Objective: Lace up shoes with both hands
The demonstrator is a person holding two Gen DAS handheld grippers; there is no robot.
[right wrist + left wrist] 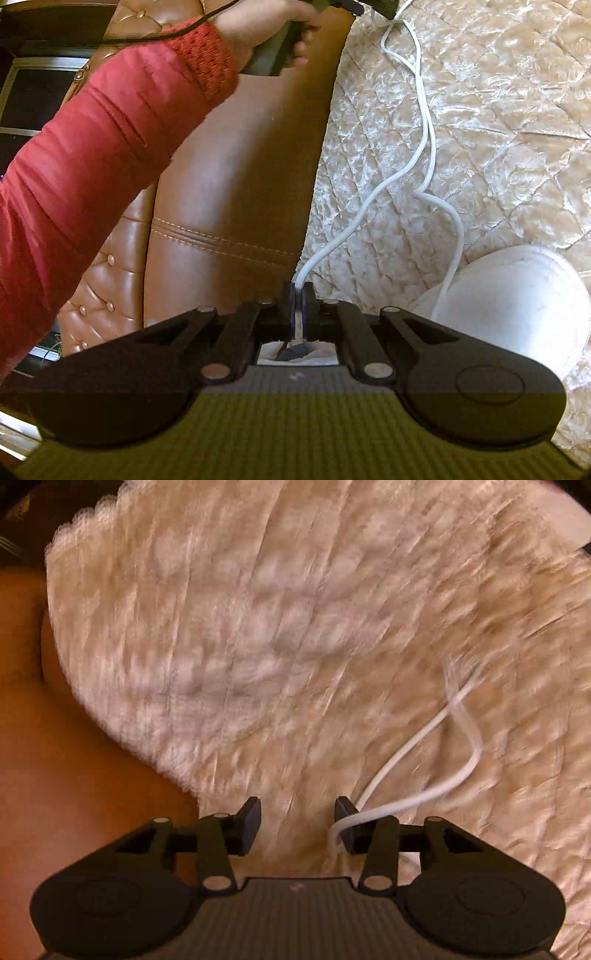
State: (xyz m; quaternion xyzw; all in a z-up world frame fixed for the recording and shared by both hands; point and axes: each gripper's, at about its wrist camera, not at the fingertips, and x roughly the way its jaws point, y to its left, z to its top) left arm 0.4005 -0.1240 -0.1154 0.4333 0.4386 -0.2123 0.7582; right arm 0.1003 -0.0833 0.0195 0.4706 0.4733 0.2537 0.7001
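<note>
Two grippers are sharing one white shoelace (424,122): the right gripper (298,295) is pinching its end tight, while the spread left gripper (297,823) is letting it slide off one finger

The cream quilt (258,627) is motion-blurred, and the white shoe (517,306) is half hidden.

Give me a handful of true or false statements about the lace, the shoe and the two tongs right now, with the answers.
1. The right tongs are shut on the white lace. True.
2. The left tongs are clamped tight on the lace. False: their jaws stand apart, and the lace only drapes over one finger.
3. The white shoe rests on the cream quilted cover. True.
4. The sleeve is blue. False: it is red.
</note>
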